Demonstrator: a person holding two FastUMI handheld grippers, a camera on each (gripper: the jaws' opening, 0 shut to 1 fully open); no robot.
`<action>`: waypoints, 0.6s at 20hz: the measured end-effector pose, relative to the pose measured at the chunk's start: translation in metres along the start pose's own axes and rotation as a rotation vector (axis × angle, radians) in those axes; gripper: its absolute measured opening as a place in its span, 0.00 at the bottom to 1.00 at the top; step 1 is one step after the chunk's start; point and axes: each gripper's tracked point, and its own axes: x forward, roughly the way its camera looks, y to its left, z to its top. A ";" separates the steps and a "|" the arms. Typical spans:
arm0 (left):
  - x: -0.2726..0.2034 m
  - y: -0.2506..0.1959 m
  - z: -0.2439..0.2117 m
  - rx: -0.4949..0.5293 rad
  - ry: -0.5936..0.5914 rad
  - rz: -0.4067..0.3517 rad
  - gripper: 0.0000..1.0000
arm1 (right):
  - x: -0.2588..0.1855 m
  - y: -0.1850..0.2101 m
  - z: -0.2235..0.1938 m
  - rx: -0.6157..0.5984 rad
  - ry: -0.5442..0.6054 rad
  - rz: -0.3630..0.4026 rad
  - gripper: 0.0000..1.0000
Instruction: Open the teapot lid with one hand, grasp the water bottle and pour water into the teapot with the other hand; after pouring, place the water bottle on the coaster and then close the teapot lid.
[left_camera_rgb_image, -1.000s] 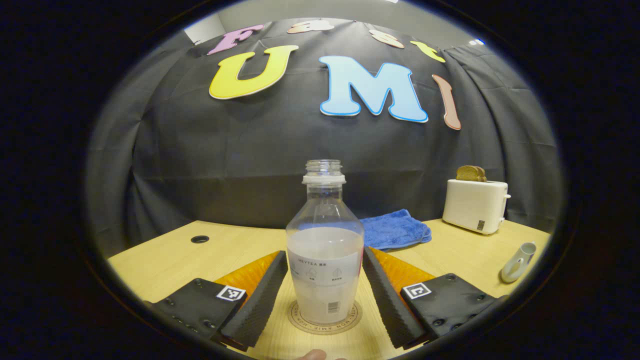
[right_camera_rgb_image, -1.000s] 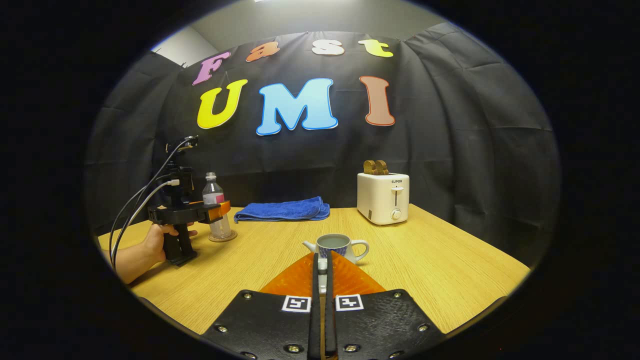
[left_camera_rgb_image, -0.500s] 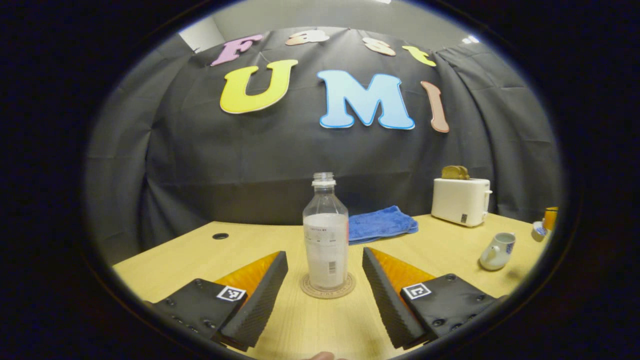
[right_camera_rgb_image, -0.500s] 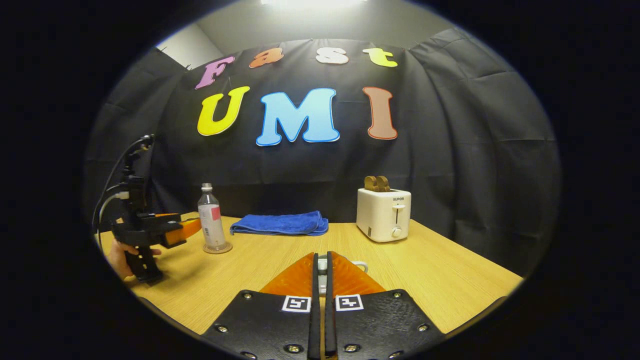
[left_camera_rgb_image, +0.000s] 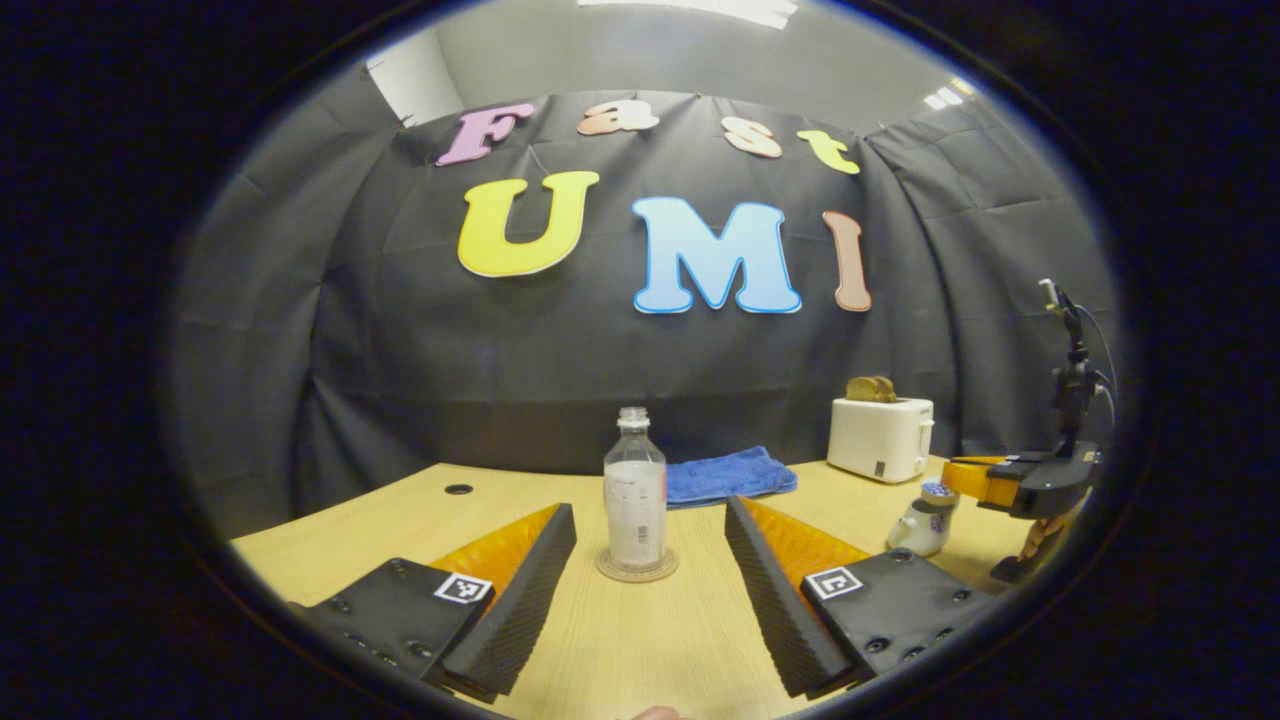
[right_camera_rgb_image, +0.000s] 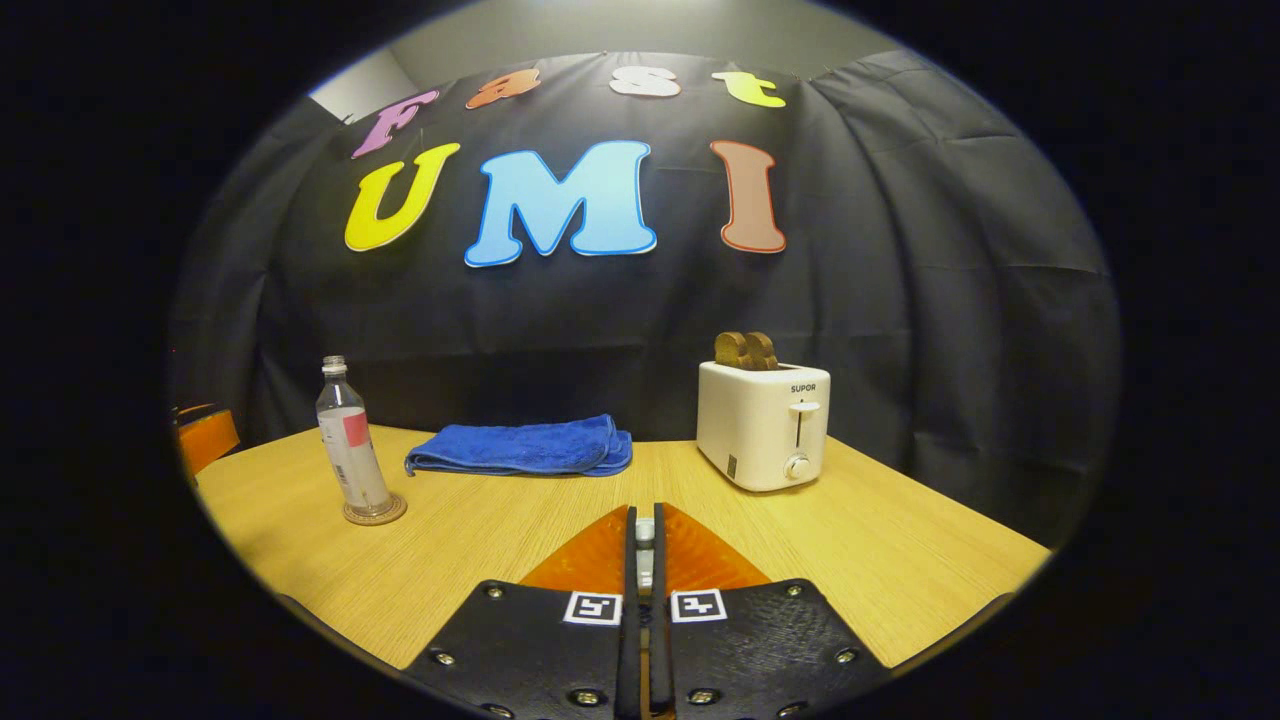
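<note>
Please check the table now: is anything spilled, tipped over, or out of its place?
Nothing stands out. The clear plastic water bottle stands upright and uncapped on the round coaster, the wooden table looks dry, and the blue towel lies folded.

Black cloth booth wall (right_camera_rgb_image: 900, 300), grey wall above, ceiling light (left_camera_rgb_image: 690, 8), light wooden table (right_camera_rgb_image: 900, 540) with cable hole (left_camera_rgb_image: 459, 489), white toaster (right_camera_rgb_image: 763, 424), folded blue towel (right_camera_rgb_image: 520, 447)
</note>
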 end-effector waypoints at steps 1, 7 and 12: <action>-0.002 -0.002 -0.004 -0.007 0.007 -0.004 1.00 | 0.003 0.002 -0.005 0.006 0.014 0.006 0.04; -0.001 -0.004 -0.016 -0.035 0.037 -0.011 1.00 | 0.007 -0.001 -0.012 0.020 0.033 -0.006 0.04; -0.004 -0.015 -0.024 -0.057 0.063 -0.046 1.00 | 0.000 -0.006 -0.002 -0.051 0.017 -0.040 0.14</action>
